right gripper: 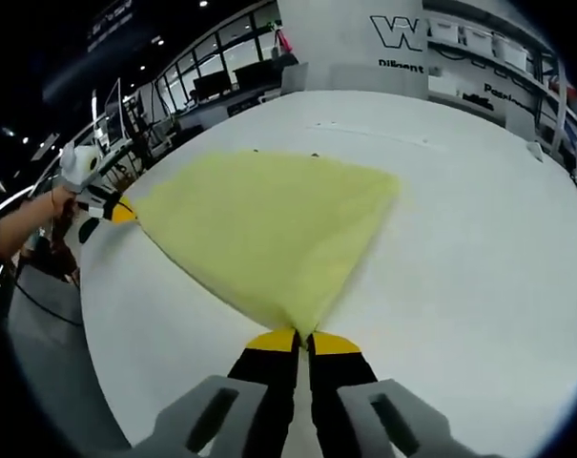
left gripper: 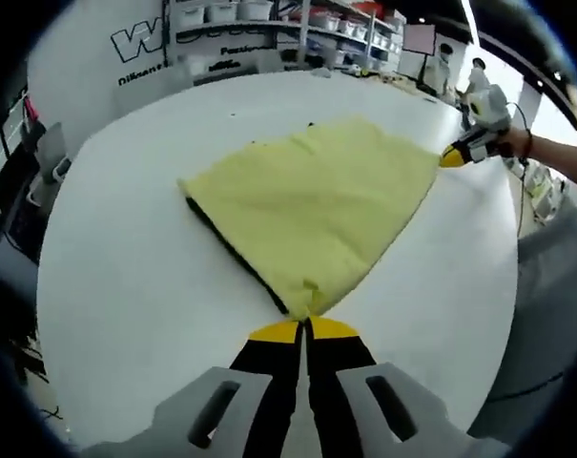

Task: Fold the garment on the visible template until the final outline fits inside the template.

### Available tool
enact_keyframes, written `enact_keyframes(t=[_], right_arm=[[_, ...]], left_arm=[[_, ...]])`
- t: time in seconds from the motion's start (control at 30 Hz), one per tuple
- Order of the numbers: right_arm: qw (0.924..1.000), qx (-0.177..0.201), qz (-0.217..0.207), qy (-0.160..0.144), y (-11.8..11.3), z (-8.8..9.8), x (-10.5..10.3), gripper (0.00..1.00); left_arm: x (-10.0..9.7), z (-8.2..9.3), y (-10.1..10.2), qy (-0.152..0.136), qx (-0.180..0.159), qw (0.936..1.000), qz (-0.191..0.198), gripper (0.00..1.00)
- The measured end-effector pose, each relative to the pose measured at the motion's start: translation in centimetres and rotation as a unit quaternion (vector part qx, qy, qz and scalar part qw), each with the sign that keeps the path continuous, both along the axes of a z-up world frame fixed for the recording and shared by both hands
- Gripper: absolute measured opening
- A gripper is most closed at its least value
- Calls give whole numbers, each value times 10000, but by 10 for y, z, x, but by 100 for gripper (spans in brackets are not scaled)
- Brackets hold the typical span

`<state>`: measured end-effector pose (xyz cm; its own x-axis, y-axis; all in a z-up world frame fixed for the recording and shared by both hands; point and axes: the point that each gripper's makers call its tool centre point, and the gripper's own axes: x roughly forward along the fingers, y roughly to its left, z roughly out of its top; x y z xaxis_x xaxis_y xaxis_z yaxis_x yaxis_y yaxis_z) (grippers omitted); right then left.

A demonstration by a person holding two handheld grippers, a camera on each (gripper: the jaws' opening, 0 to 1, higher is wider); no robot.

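Yellow-tipped black jaws of the left gripper rise from the bottom of the left gripper view, pressed together on one corner of the yellow garment. From that pinched corner the cloth fans out across the white table, lifted a little near the jaws and lying flat farther off, with a dark edge showing along its left side. At the far right corner of the cloth the right gripper comes in, its yellow tip touching the fabric, held by a person's hand.

In the right gripper view the right gripper likewise has its jaws clamped on a corner of the garment, which spreads away in a broad triangle over the table. At the cloth's far left corner the left gripper grips it, with a hand behind.

Beyond the table stand shelves with bins and a wall with black lettering. No template outline can be made out on the tabletop.
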<state>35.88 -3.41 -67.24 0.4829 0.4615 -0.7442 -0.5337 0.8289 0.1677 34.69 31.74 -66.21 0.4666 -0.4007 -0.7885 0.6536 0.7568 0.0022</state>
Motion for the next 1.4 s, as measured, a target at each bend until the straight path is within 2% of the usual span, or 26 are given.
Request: enact_keyframes(t=[0.07, 0.1, 0.17, 0.23, 0.27, 0.4, 0.47, 0.57, 0.6, 0.7, 0.73, 0.77, 0.87, 0.9, 1.0, 1.03, 1.13, 1.2, 1.23, 1.3, 1.37, 1.4], right_arm=[[10000, 30, -9, 12, 0, 1, -1, 0], [10000, 27, 17, 18, 1, 0, -1, 0], [9999, -18, 87, 58, 1, -1, -5, 0], [10000, -37, 54, 65, 0, -1, -5, 0], [9999, -12, 27, 101, 0, -2, -6, 0], [9998, -75, 45, 155, -3, -5, -10, 0], [9997, -96, 28, 200, -5, -6, -11, 0], [9992, -244, 93, 288, -10, -8, -17, 0], [9993, -288, 137, 194, -11, -8, -16, 0], [9991, -282, 28, 304, -15, -10, -18, 0], [9991, -284, -9, 301, -16, -10, -17, 0], [9992, -279, -29, 285, -17, -8, -17, 0], [9997, -144, -92, 180, -16, 0, -15, 0], [9998, -44, -140, 149, -15, 3, -13, 3], [9996, 134, -208, 162, -13, 10, -11, 18], [9994, 194, -237, 139, -11, 12, -9, 20], [9991, 299, -283, 122, -8, 15, -3, 18], [9986, 372, -347, 122, -6, 16, 2, 20], [9981, 430, -400, 171, -5, 16, 5, 22], [9975, 498, -437, 245, -2, 13, 10, 27], [9979, 415, -391, 298, 0, 9, 11, 28], [9980, 399, -368, 311, 1, 8, 11, 28]], left_arm=[[0, 2, 2, 19, 44, 10000, -60, 5], [2, 5, 4, -85, 151, 9997, -196, 5], [3, 6, 4, -99, 188, 9995, -221, 5], [1, 8, 2, -143, 349, 9984, -426, 5], [-1, 6, 2, -151, 536, 9966, -615, 5], [-12, -5, 7, 58, 924, 9926, -781, 5], [-12, -10, 9, 33, 907, 9928, -778, 5], [-18, -4, 8, 54, 712, 9951, -686, 5], [-19, -3, 9, 60, 682, 9955, -654, 5], [-16, 4, 12, 14, 528, 9980, -362, 5], [-13, 8, 14, -17, 400, 9991, -107, 5], [-9, 12, 14, -99, 262, 9996, -7, 5], [-7, 20, 13, -59, -121, 9995, 301, 5], [-4, 22, 13, -76, -265, 9984, 495, 5], [-3, 24, 14, -79, -305, 9977, 598, 10], [-1, 25, 12, -68, -446, 9962, 745, 12], [4, 24, 10, 53, -814, 9885, 1272, 26], [9, 21, 13, 95, -900, 9824, 1634, 31], [14, 20, 12, 126, -1050, 9769, 1855, 32], [17, 18, 11, 174, -1136, 9715, 2071, 36], [20, 17, 9, 185, -1120, 9723, 2042, 36], [22, 16, 8, 200, -1140, 9706, 2108, 35]])
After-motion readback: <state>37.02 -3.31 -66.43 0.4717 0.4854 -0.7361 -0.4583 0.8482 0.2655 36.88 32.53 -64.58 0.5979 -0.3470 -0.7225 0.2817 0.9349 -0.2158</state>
